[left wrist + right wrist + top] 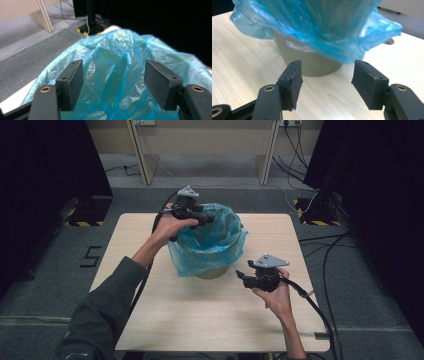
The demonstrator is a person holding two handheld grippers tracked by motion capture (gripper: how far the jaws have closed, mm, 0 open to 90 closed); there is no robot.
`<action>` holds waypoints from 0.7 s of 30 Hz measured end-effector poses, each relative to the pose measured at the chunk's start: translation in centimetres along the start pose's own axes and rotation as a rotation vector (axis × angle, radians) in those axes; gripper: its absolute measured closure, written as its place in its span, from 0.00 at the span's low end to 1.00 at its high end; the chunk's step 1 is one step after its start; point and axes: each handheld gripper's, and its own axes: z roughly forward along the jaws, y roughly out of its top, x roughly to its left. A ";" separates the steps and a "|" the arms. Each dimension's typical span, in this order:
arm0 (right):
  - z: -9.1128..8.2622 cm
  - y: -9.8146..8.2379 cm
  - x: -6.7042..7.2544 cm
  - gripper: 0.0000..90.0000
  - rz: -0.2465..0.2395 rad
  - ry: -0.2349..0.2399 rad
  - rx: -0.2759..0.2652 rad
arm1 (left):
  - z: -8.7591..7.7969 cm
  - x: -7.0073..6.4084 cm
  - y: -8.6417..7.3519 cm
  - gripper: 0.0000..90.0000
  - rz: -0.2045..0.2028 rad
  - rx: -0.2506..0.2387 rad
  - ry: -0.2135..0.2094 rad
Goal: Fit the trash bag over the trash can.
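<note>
Standing near the middle of the light wooden table (165,320) is a small olive-grey bin (312,62) lined with a blue plastic bag (210,245), whose edge is folded out over the rim and hangs crumpled down the outside. In the high view the left gripper (207,219) is held over the far left part of the bag's rim, its jaws pointing across the opening. In the left gripper view its jaws stand spread, with nothing pressed between the pads; the crinkled blue plastic lies just beyond and below them. The right gripper (243,277) is held low, just beside the bin on its near right side, its jaws aimed at the bin's lower wall. In the right gripper view those jaws are also spread and hold nothing; the bin's bare base and the hanging hem of the bag sit in front of them, apart from the pads. Grey carpet (360,270) surrounds the table, with cables (325,265) trailing at the right
</note>
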 end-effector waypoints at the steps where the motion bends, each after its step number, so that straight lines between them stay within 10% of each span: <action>1: -0.3 -0.2 -0.1 0.45 0.008 -0.004 -0.001 | 0.2 -0.1 0.2 0.35 0.021 0.014 0.014; 10: -1.3 -0.9 -1.3 0.45 0.063 -0.012 -0.012 | 1.1 -0.7 2.2 0.35 0.075 0.037 0.062; 21: -0.9 -1.1 -1.2 0.45 0.060 -0.001 -0.005 | 5.7 -0.1 0.9 0.36 0.009 0.129 0.036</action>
